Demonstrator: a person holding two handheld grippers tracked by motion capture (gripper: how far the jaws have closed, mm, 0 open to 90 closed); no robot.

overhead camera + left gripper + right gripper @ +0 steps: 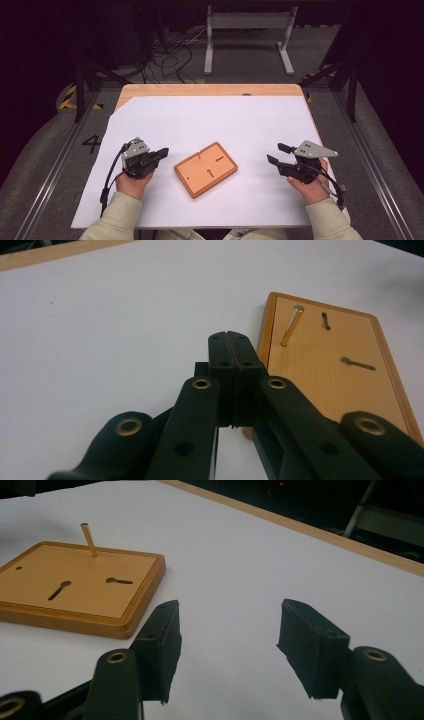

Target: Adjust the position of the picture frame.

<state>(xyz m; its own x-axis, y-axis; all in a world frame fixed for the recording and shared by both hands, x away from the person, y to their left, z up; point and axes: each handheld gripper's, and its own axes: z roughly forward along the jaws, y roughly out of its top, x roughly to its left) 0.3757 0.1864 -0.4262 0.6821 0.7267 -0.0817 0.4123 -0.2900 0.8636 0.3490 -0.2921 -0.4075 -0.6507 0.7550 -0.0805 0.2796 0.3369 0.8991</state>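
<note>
Left tool (162,153) pressed together on nothing, hovering just left of board (205,169), tips aimed at its near-left edge; in left gripper view, closed tips (231,347) just beside board rim (264,335). Board at counter (210,112) centre between both hands, long axis slanted from near-left to far-right, thin peg (291,325) standing tilted in a hole by the far-left edge, two keyhole slots (60,590) empty. Right tool (278,153) spread and empty, farther off to the right, jaws facing board; left judged nearer to peg.
</note>
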